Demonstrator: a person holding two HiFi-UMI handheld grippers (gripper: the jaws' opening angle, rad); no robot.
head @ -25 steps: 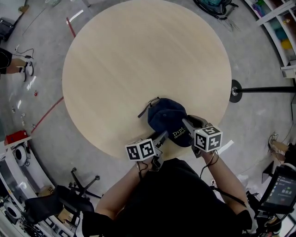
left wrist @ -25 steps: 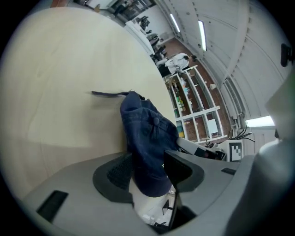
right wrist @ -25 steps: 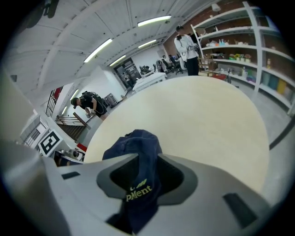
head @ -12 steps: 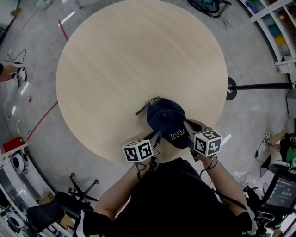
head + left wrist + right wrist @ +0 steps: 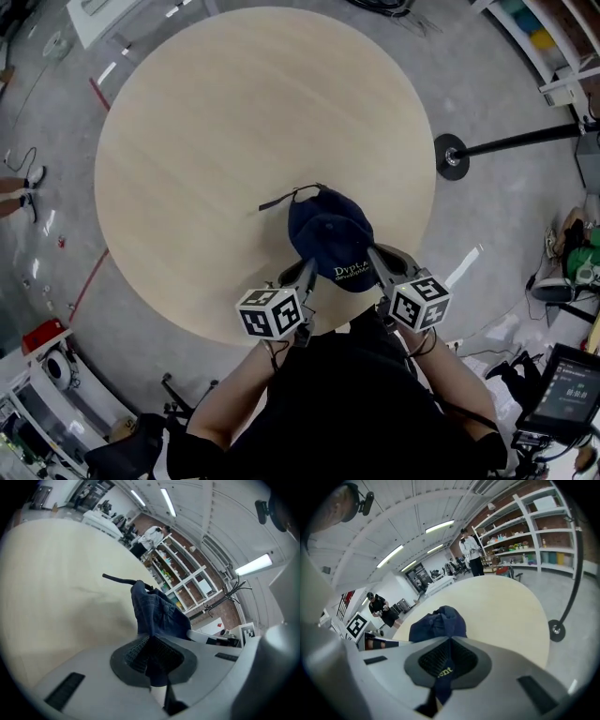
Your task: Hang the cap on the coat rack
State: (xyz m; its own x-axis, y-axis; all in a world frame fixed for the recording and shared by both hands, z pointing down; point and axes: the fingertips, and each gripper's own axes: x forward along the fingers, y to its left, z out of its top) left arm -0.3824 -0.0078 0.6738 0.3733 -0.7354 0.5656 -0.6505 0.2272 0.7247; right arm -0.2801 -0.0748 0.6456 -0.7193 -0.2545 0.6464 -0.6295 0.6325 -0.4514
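The left claw (image 5: 305,273) is closing on the left rim of the cap (image 5: 327,232), with fabric between its pads, and the right claw (image 5: 376,256) is clamped on the right rim. The cap sits by the near edge of the table (image 5: 216,141). Its long axis runs toward the middle, its strap (image 5: 281,199) points far-left, and broad bare tabletop lies beyond.

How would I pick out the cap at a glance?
Start at the large round wooden table. At its near edge is a navy baseball cap. Nothing else dark and soft is there, and it bears pale lettering on the front.
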